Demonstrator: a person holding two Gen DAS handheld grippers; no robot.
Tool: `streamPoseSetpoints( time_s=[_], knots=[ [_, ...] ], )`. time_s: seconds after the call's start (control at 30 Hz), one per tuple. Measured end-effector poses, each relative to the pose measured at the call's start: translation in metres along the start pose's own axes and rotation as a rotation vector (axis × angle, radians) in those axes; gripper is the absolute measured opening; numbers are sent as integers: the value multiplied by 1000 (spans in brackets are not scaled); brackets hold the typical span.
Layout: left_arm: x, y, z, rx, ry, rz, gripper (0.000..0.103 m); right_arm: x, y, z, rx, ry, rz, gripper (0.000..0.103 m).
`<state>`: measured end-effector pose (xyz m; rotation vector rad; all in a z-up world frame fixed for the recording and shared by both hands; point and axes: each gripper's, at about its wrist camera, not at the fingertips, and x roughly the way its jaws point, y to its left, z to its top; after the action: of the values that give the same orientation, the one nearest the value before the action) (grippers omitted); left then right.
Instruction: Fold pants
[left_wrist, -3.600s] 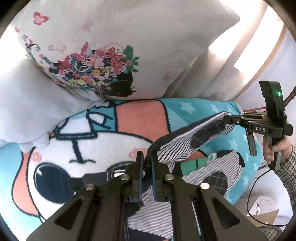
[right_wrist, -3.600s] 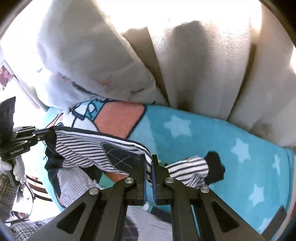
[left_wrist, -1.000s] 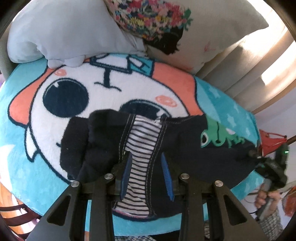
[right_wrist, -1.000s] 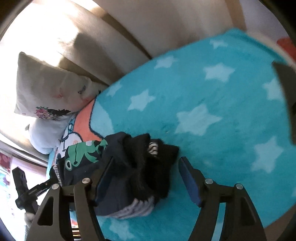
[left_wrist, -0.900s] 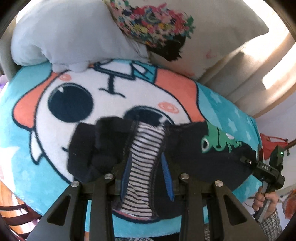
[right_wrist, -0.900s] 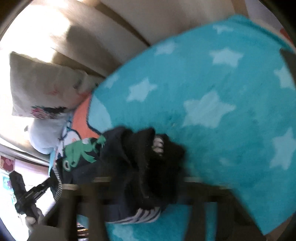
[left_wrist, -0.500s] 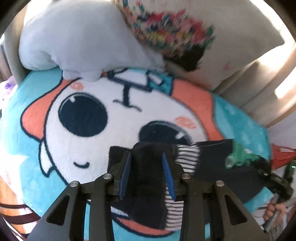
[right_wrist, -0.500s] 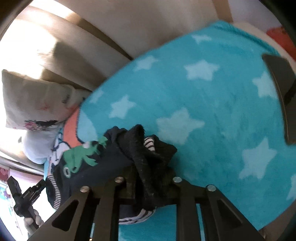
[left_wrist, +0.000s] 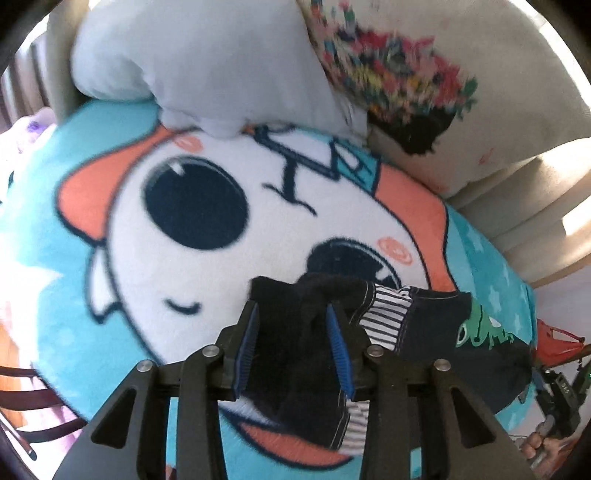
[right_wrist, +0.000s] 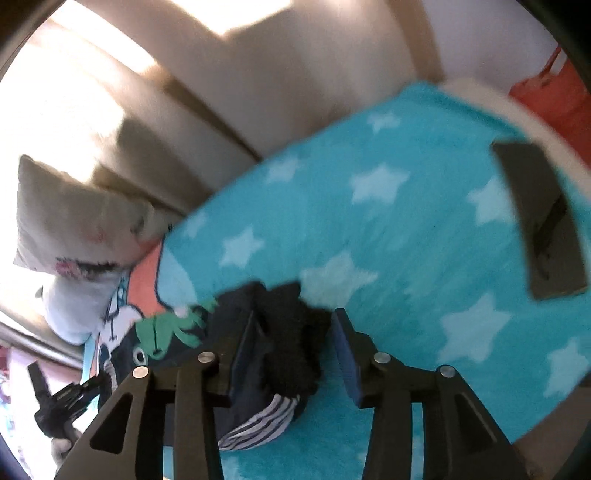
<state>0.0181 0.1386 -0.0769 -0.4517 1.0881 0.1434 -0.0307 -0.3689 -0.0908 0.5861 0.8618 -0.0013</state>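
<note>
The pants (left_wrist: 424, 328) are dark navy with a striped lining and a green frog print. They lie folded in a strip on the cartoon blanket (left_wrist: 221, 258). My left gripper (left_wrist: 293, 317) is open, its blue pads either side of the fuzzy black end of the pants. My right gripper (right_wrist: 293, 325) is open around the other fuzzy black end (right_wrist: 291, 332); the frog print (right_wrist: 170, 325) shows to its left. Each gripper shows small in the other's view: the right one (left_wrist: 557, 391), the left one (right_wrist: 62, 398).
Two pillows (left_wrist: 258, 59) lean at the back of the blanket against beige sofa cushions (left_wrist: 535, 192). A dark flat object (right_wrist: 543, 221) lies on the star-patterned turquoise blanket (right_wrist: 406, 229) at the right. A red item (right_wrist: 550, 88) stands beyond the blanket's edge.
The pants were held up stretched between both shut grippers; now they lie folded on the blanket. Both grippers have opened. The left moved to the fuzzy black end; the right shut briefly, then reopened.
</note>
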Motion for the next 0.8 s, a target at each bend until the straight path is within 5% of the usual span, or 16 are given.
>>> streamPoseSetpoints(
  time_s=[0.27, 0.43, 0.57, 0.8],
  knots=[
    [-50, -44, -15, 171, -90, 63, 50, -25, 62, -18, -195, -128, -19, 46],
    [-55, -73, -17, 309, -102, 97, 50, 24, 100, -51, -258, 90, 70, 48],
    [-57, -75, -15, 396, -117, 131, 54, 66, 113, -73, -270, 216, 30, 48],
    [-50, -51, 4, 462, -77, 159, 55, 83, 115, -67, -185, 215, -48, 53]
  ],
)
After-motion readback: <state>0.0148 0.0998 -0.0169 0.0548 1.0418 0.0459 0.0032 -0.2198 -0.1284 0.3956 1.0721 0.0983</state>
